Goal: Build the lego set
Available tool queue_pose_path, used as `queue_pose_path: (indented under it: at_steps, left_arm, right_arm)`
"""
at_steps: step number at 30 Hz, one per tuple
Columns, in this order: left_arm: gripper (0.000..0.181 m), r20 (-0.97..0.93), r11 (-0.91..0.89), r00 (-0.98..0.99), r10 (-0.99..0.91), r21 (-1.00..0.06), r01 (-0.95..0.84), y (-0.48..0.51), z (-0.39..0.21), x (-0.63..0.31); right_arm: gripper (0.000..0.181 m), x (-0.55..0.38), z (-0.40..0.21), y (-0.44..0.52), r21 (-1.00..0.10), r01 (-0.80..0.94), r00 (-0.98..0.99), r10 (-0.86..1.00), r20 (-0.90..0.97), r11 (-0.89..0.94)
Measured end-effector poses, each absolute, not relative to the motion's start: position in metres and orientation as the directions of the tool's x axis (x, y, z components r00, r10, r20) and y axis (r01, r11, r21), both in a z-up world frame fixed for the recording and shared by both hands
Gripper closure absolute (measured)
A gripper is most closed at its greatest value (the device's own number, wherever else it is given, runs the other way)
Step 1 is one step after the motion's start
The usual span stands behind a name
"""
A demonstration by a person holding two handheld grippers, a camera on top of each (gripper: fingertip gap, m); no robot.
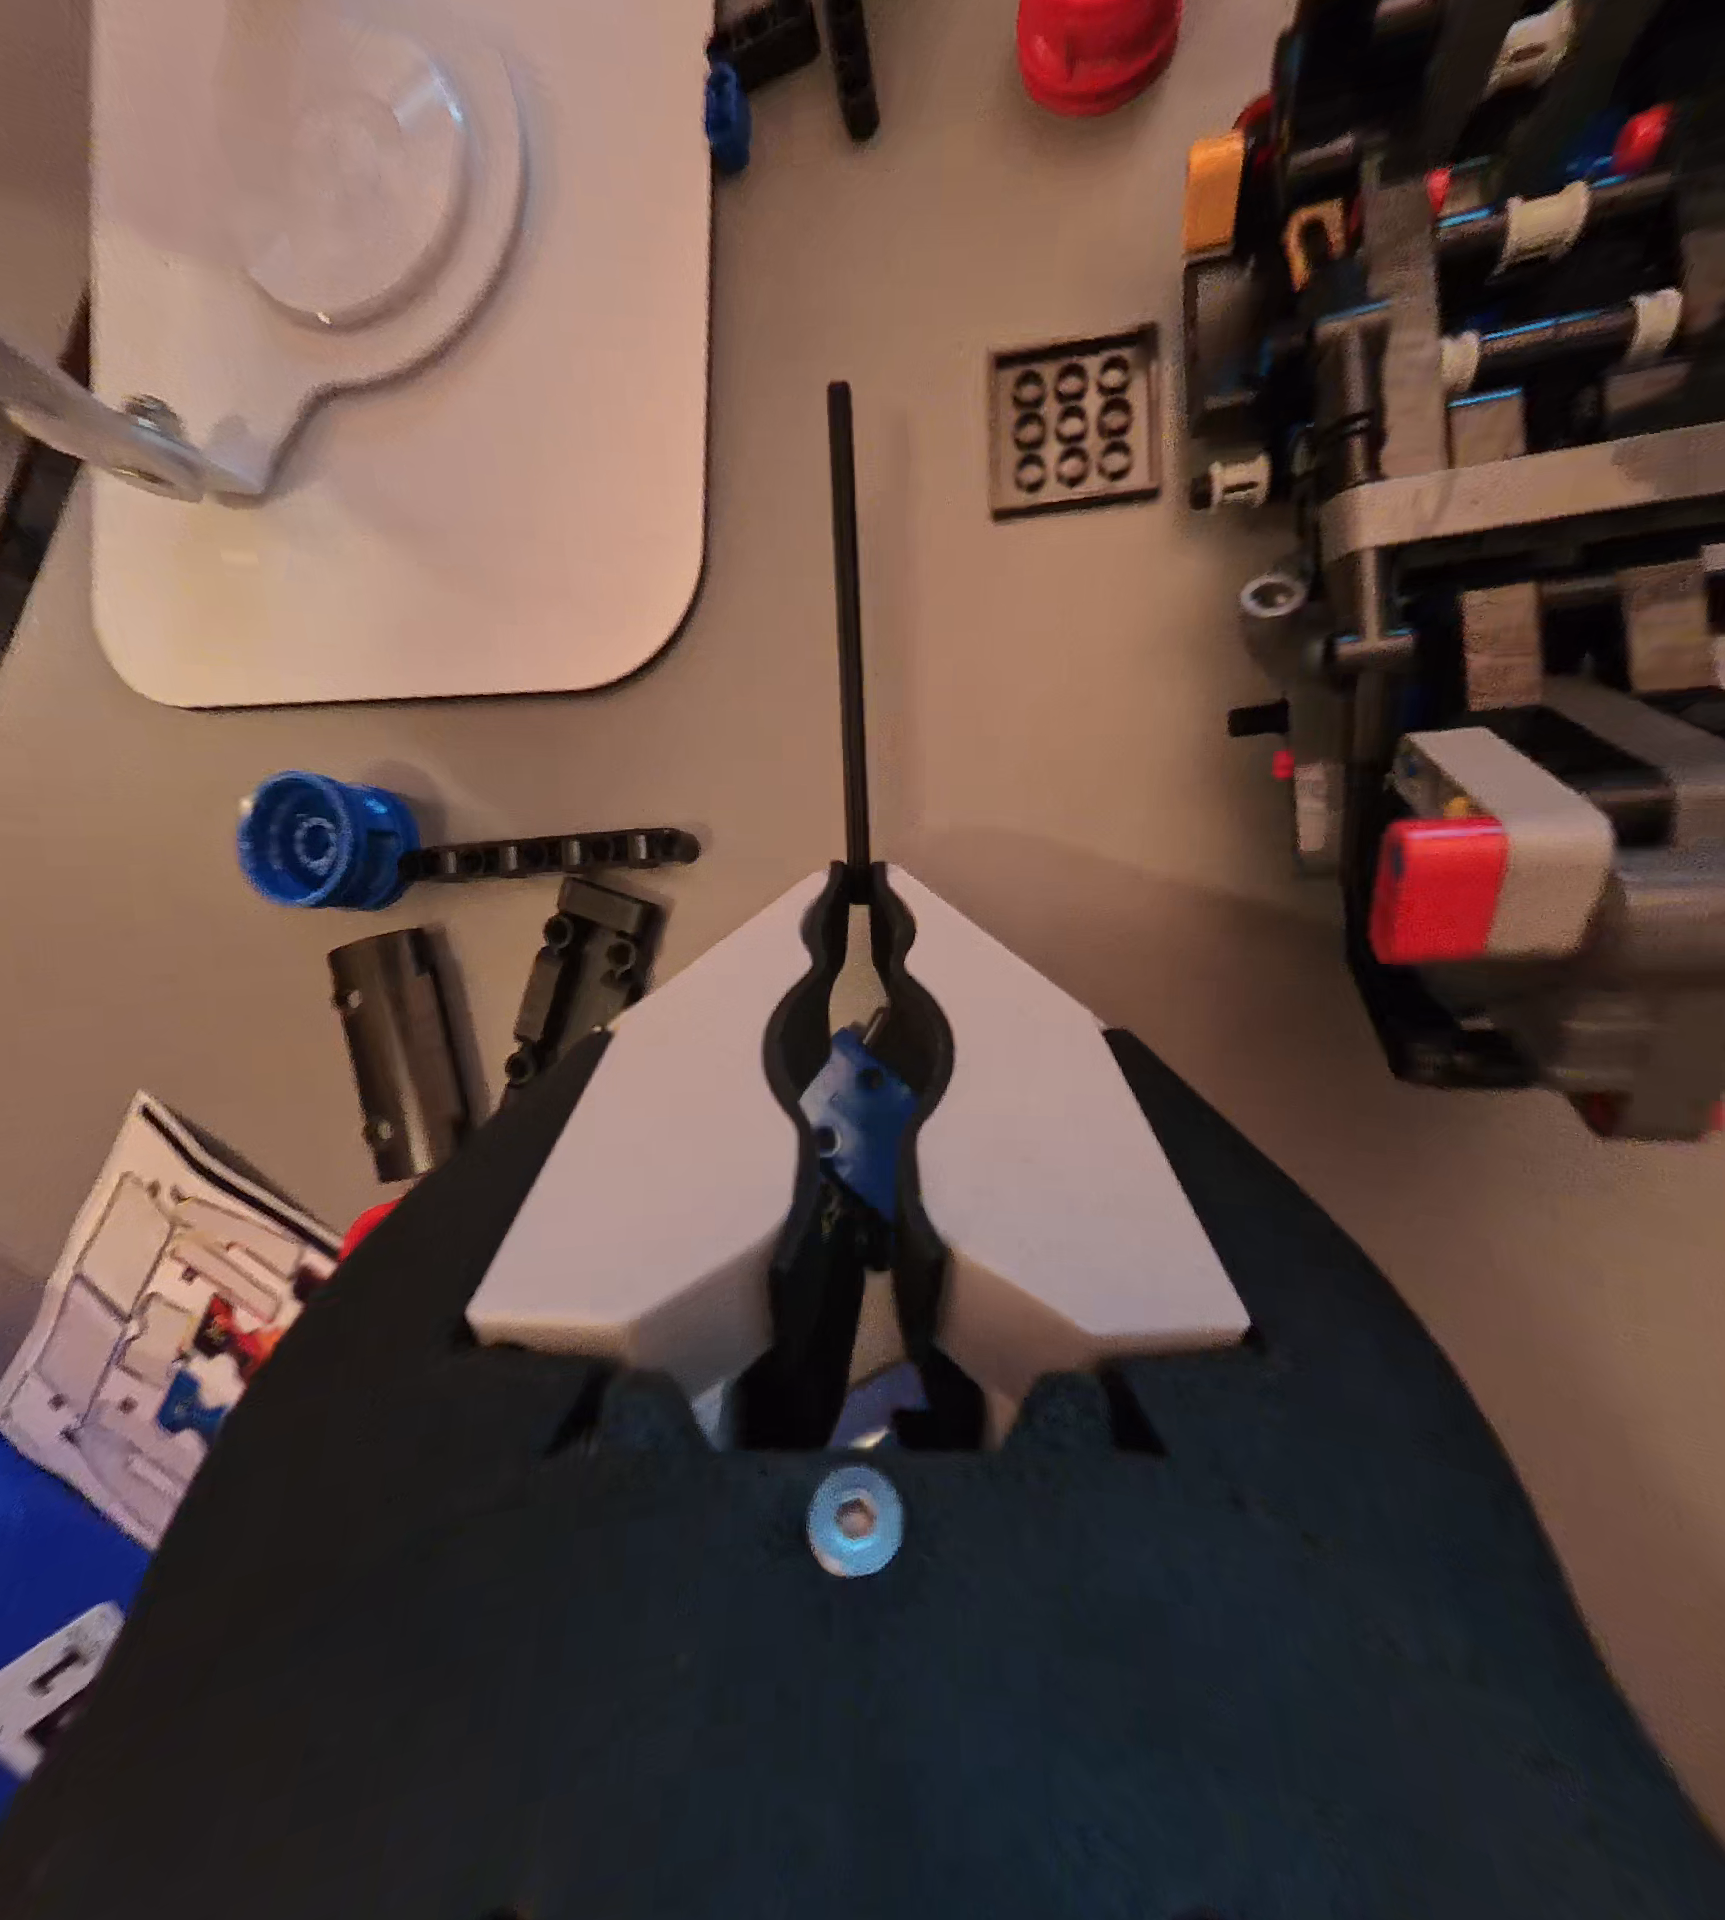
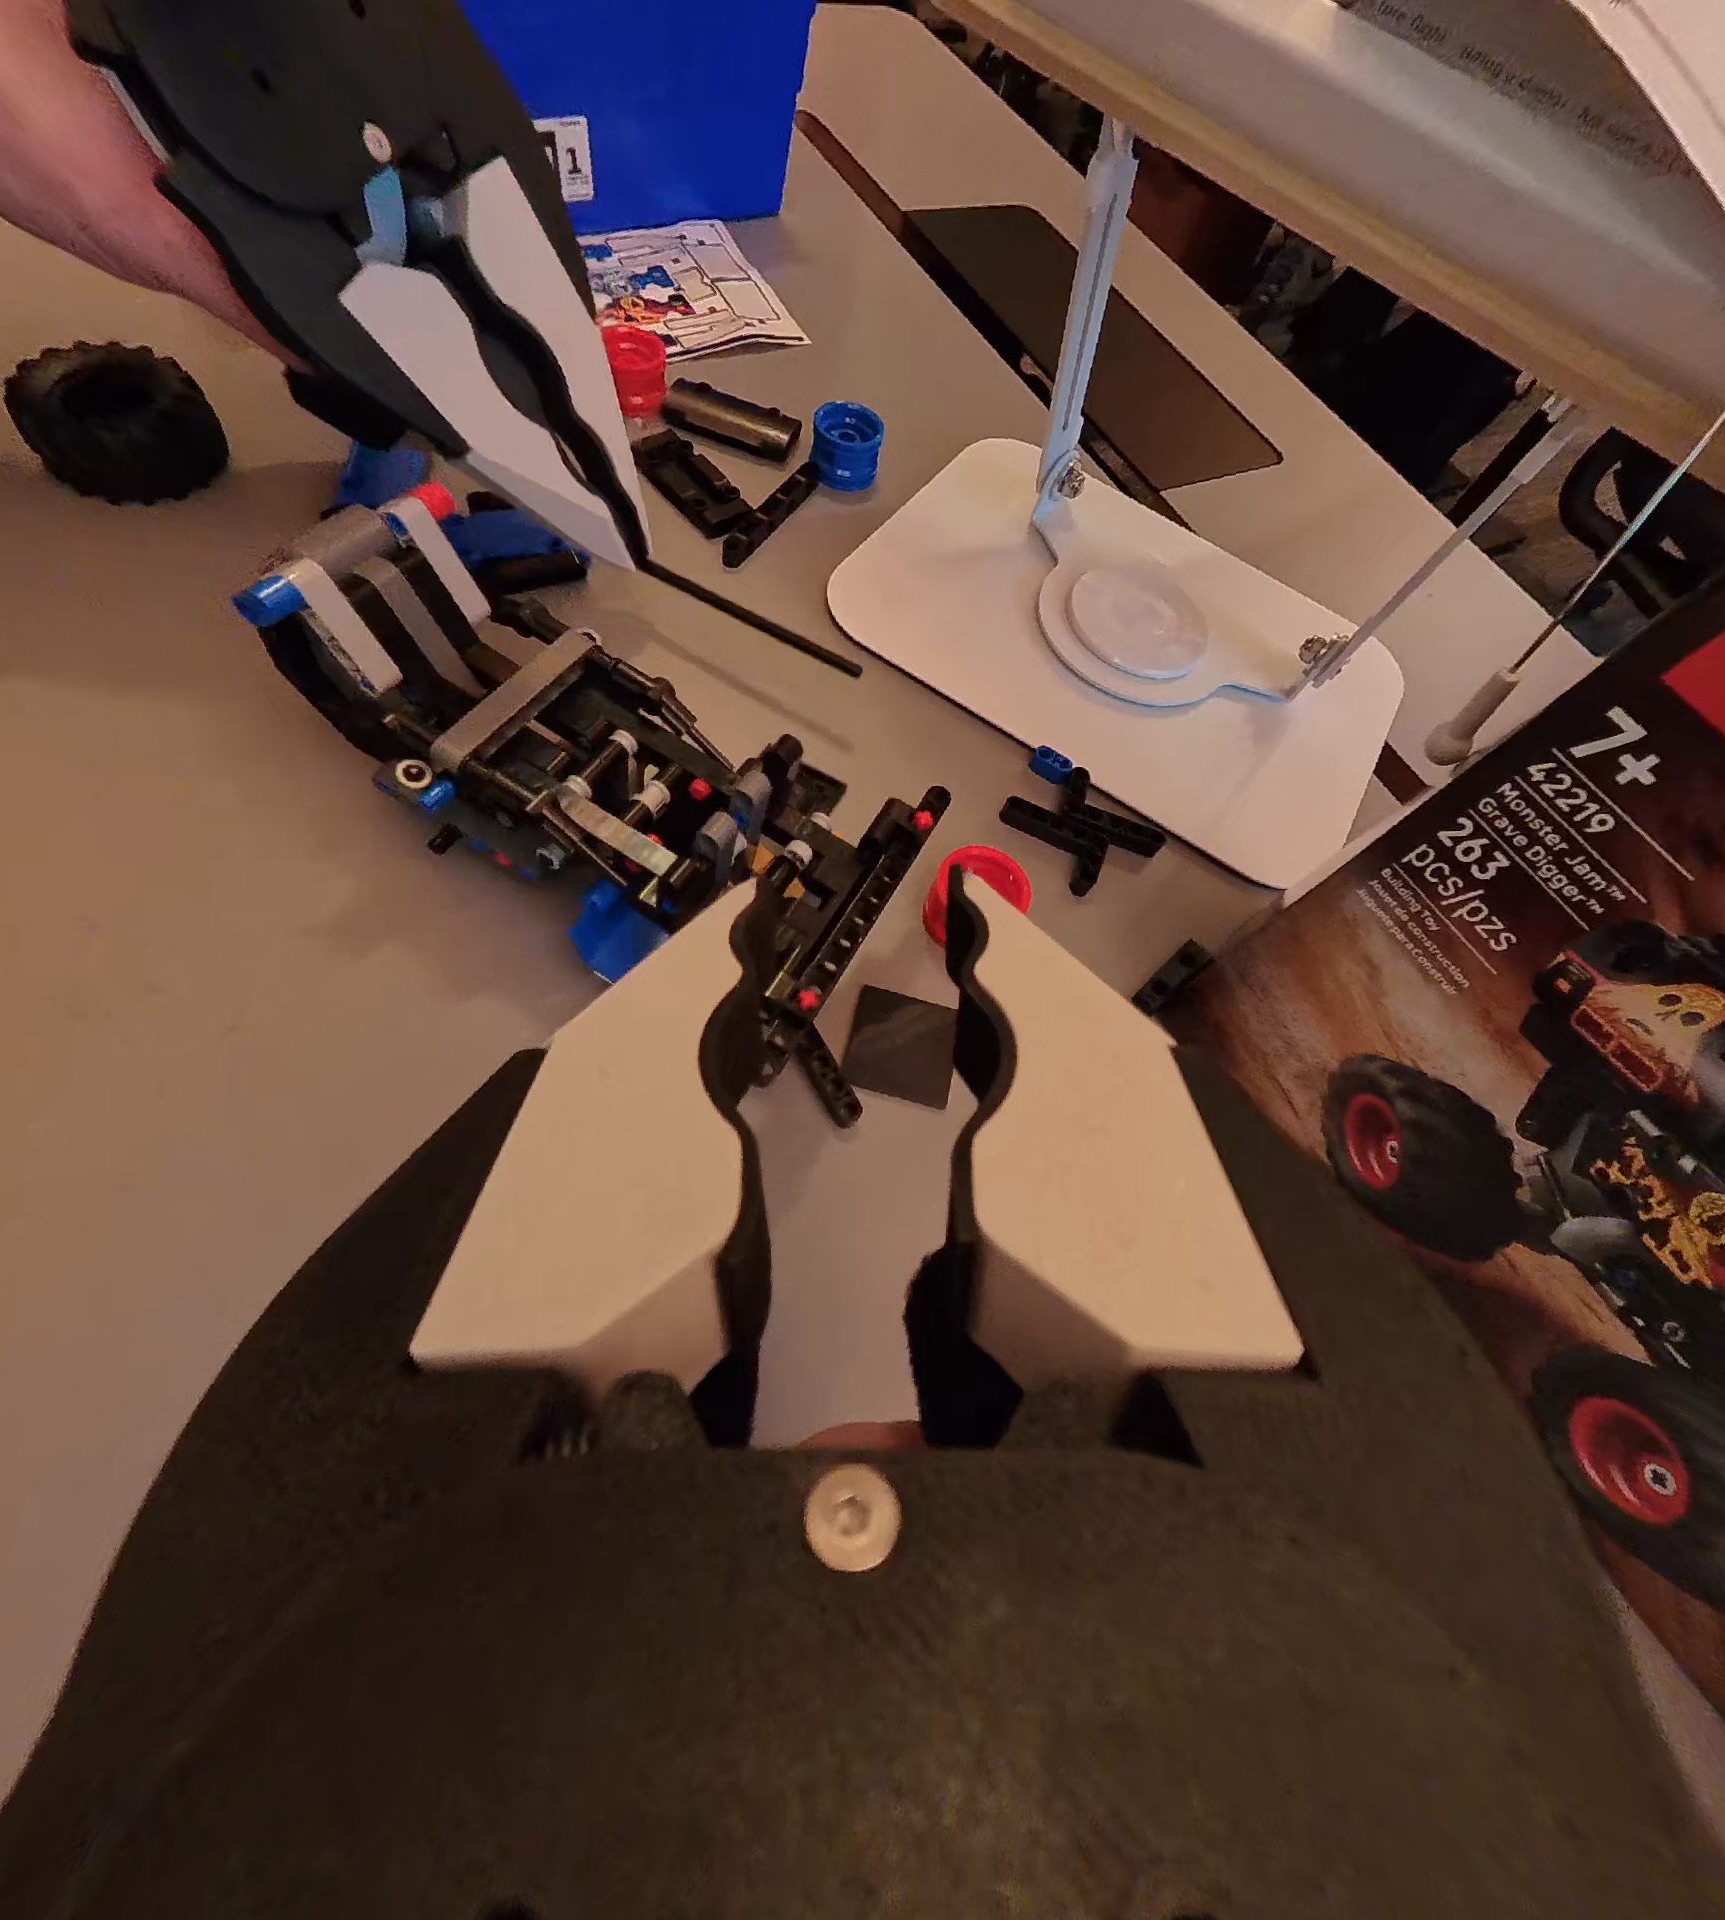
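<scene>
My left gripper (image 1: 856,878) is shut on a long thin black axle (image 1: 847,623) that sticks straight out from its tips above the table. It also shows in the right wrist view (image 2: 634,551), with the axle (image 2: 754,620) slanting down to the right. The partly built grey, black and blue vehicle frame (image 2: 525,727) lies on the table; it fills the right side of the left wrist view (image 1: 1523,499). My right gripper (image 2: 853,914) is open and empty, its fingers either side of a black beam (image 2: 858,914) at the frame's near end.
A white stand base (image 2: 1128,644) sits at the back right. Loose parts lie about: blue hubs (image 1: 323,836), a red hub (image 2: 983,888), black beams (image 2: 1081,826), a dark studded plate (image 1: 1074,421), a black tyre (image 2: 115,421). The set's box (image 2: 1564,1091) stands at right; a leaflet (image 2: 686,281) lies behind. My hands' fingertips stand some 20 cm from each other.
</scene>
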State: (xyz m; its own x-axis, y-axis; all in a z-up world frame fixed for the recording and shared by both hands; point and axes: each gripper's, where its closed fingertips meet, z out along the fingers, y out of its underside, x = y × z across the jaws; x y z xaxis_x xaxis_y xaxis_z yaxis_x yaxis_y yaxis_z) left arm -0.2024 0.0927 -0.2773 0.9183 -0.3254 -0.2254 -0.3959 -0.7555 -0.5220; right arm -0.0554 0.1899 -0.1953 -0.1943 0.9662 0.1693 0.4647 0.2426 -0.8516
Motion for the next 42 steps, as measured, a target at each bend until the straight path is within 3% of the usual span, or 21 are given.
queue_pose_path:
  at_steps: [1,7,11,17,23,25,33,37,42]
  left_arm:
    - [0.179,-0.240,-0.740,0.913,-0.331,-0.534,-0.409,0.092,-0.271,-0.202]
    - [0.180,-0.389,-0.605,0.841,-0.376,-0.584,-0.541,0.082,-0.222,-0.192]
    - [0.179,-0.548,-0.569,0.738,-0.393,-0.485,-0.664,0.069,-0.192,-0.187]
    - [0.179,-0.614,-0.441,0.570,-0.545,-0.368,-0.818,0.051,-0.165,-0.139]
    - [0.180,-0.672,-0.302,0.415,-0.613,-0.286,-0.909,0.043,-0.159,-0.100]
    - [0.179,-0.671,-0.275,0.408,-0.619,-0.301,-0.913,0.041,-0.157,-0.094]
    - [0.179,-0.645,-0.228,0.435,-0.629,-0.381,-0.896,0.038,-0.162,-0.087]
    - [0.178,-0.607,-0.223,0.495,-0.621,-0.469,-0.855,0.038,-0.163,-0.084]
    - [0.137,-0.470,-0.313,0.619,-0.630,-0.576,-0.755,0.029,-0.180,-0.104]
  right_arm:
    - [0.150,-0.055,-0.194,0.189,-0.854,0.459,-0.198,0.965,0.170,0.245]
    - [0.149,-0.058,-0.177,0.177,-0.866,0.389,-0.211,0.945,0.249,0.315]
    - [0.151,-0.063,-0.152,0.154,-0.847,0.307,-0.223,0.898,0.379,0.434]
    - [0.151,-0.072,-0.143,0.112,-0.726,0.240,-0.267,0.763,0.588,0.644]
    - [0.156,-0.070,-0.166,0.085,-0.669,0.284,-0.376,0.721,0.581,0.687]
    - [0.179,-0.066,-0.171,0.077,-0.675,0.287,-0.416,0.723,0.552,0.680]
    - [0.181,-0.052,-0.177,0.063,-0.731,0.335,-0.439,0.785,0.437,0.595]
    - [0.181,-0.045,-0.181,0.061,-0.779,0.379,-0.414,0.844,0.341,0.500]
    - [0.181,-0.032,-0.195,0.067,-0.765,0.456,-0.365,0.880,0.305,0.455]
